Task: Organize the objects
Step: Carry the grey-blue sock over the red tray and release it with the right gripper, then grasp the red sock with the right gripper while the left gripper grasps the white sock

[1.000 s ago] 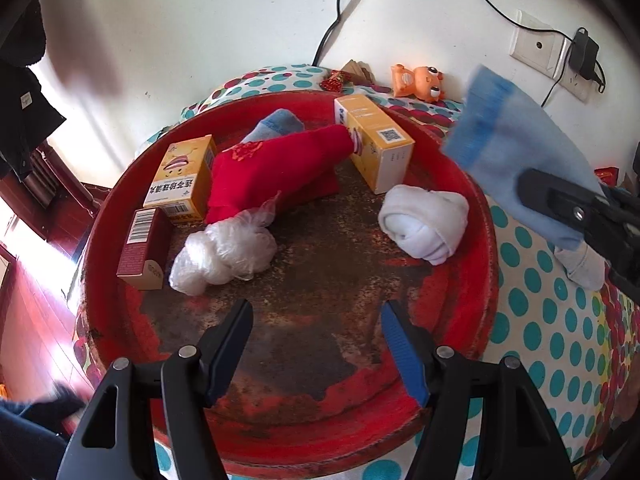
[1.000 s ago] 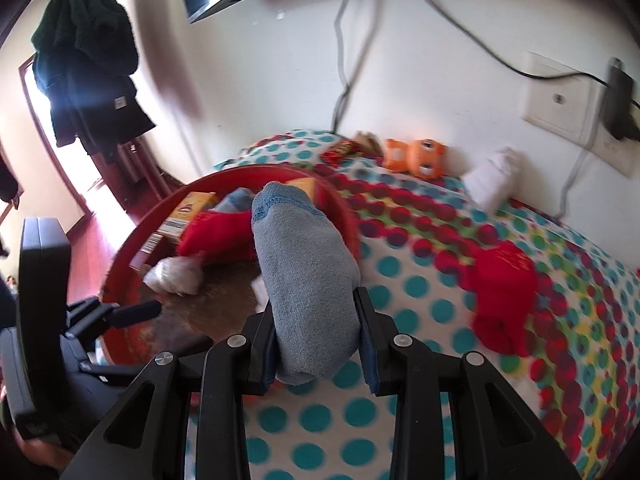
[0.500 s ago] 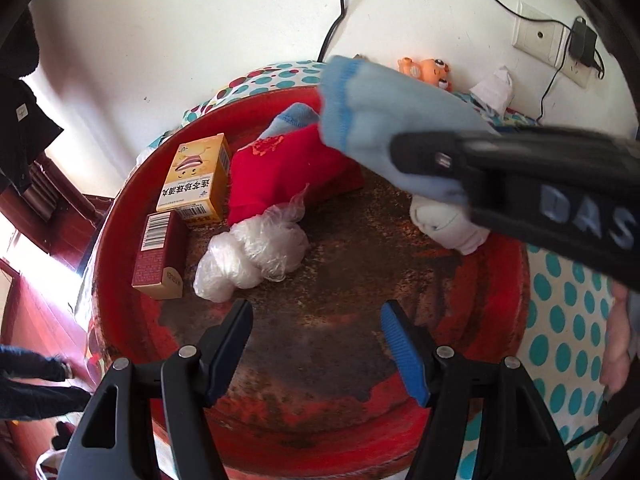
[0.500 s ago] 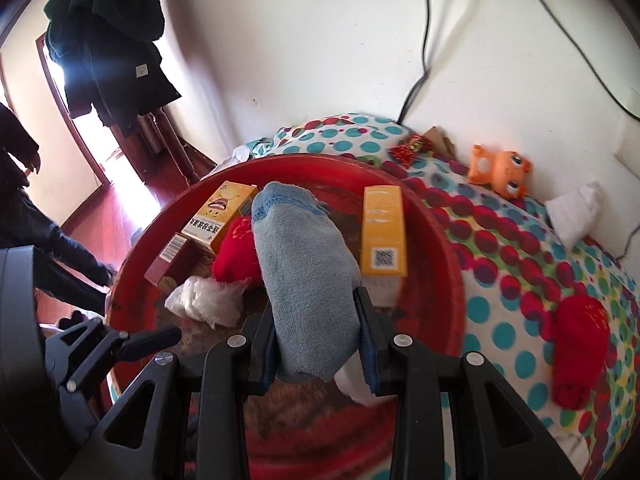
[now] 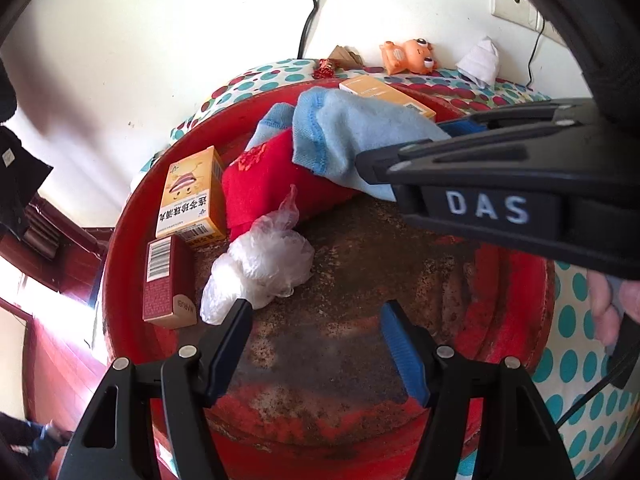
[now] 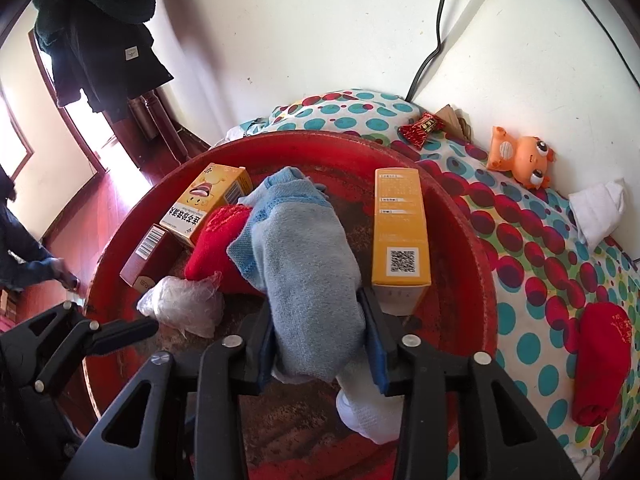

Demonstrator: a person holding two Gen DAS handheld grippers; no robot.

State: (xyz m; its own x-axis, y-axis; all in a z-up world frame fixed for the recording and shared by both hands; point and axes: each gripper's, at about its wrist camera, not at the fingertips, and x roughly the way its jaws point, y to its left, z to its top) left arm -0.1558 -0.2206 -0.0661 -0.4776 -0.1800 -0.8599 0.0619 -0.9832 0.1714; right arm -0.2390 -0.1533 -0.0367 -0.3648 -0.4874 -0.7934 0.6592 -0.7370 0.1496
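The blue sock (image 6: 308, 264) is hanging in the right tool (image 6: 320, 344), whose jaws are pinching it by its lower half, and it is hovering over the middle of the round red tray (image 6: 472, 264), its cuff drooping toward the red sock (image 6: 208, 240) lying at about ten o'clock. The step in hand seems to be dropping this sock in among the things already gathered: a yellow carton (image 6: 400, 228) is standing at one o'clock, a second yellow box (image 6: 208, 200) and a dark red box (image 6: 148, 256) are lying at ten and nine o'clock, a crumpled clear plastic bag (image 6: 184, 308) is sitting at eight o'clock, and a white sock (image 6: 372, 412) is lying at five o'clock beneath the tool. The next move is probably calling for lowering a little and opening over bare tray floor, perhaps beside the other blue sock (image 5: 270, 124) at the far rim. The left tool (image 5: 316, 344) is waiting at the near rim, wide and holding nothing. The tray is resting on a polka-dot cloth over the tabletop (image 6: 532, 320), where another red sock (image 6: 600, 360), a white cloth (image 6: 598, 208), an orange toy (image 6: 524, 156) and a red candy wrapper (image 6: 420, 128) are lying outside it. White walls with cables are meeting behind, and a dark coat (image 6: 100, 32) is hanging at eleven o'clock.
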